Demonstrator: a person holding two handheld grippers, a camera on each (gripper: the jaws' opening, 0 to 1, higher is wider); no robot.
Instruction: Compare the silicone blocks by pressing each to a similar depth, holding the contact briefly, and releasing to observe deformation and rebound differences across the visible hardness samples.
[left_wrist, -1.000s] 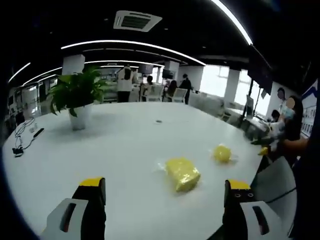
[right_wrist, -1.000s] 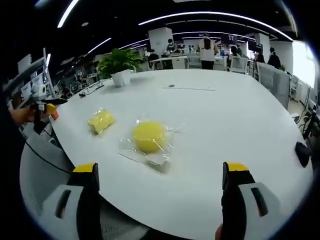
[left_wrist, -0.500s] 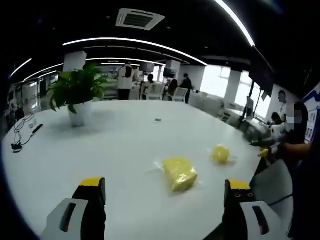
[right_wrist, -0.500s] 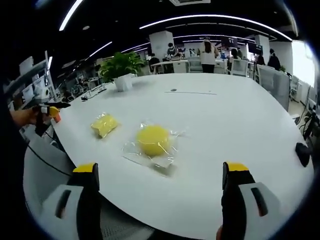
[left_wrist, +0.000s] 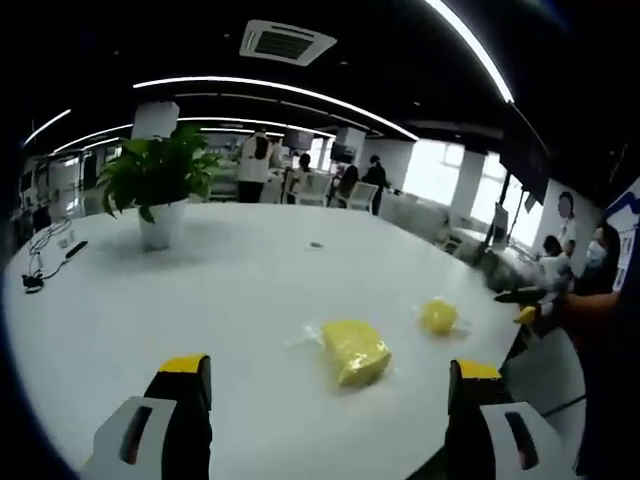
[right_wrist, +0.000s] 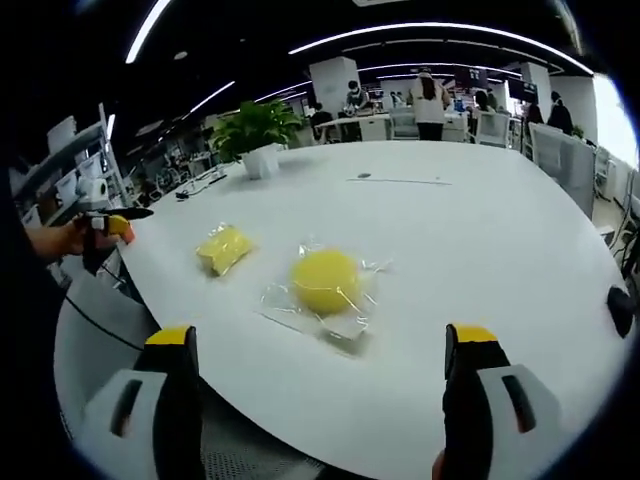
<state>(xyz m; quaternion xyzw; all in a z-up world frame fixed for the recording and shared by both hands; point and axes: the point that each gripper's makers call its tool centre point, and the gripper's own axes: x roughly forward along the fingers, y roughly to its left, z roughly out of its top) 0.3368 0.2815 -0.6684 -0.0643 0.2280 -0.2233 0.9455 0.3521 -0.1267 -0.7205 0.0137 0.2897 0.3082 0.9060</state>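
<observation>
Two yellow silicone samples in clear plastic wrap lie on a white table (left_wrist: 200, 290). The blocky sample (left_wrist: 354, 351) sits ahead of my left gripper (left_wrist: 325, 395), slightly right of centre; the rounder sample (left_wrist: 438, 316) lies beyond it to the right. In the right gripper view the round sample (right_wrist: 326, 281) is nearest, straight ahead of my right gripper (right_wrist: 320, 385), with the blocky sample (right_wrist: 224, 247) further left. Both grippers are open, holding nothing, and hover short of the samples. The other gripper's yellow tip (right_wrist: 118, 224) shows at the left, held in a hand.
A potted plant (left_wrist: 156, 190) stands at the table's far left, with black cables (left_wrist: 45, 262) near it. A small dark speck (left_wrist: 316, 244) lies mid-table. A dark object (right_wrist: 620, 310) sits at the right table edge. People and chairs fill the office behind.
Both views have shifted slightly with the hands; the samples now sit a bit more central and nearer in the right gripper view. The samples themselves have not moved. Jaws stay open.
</observation>
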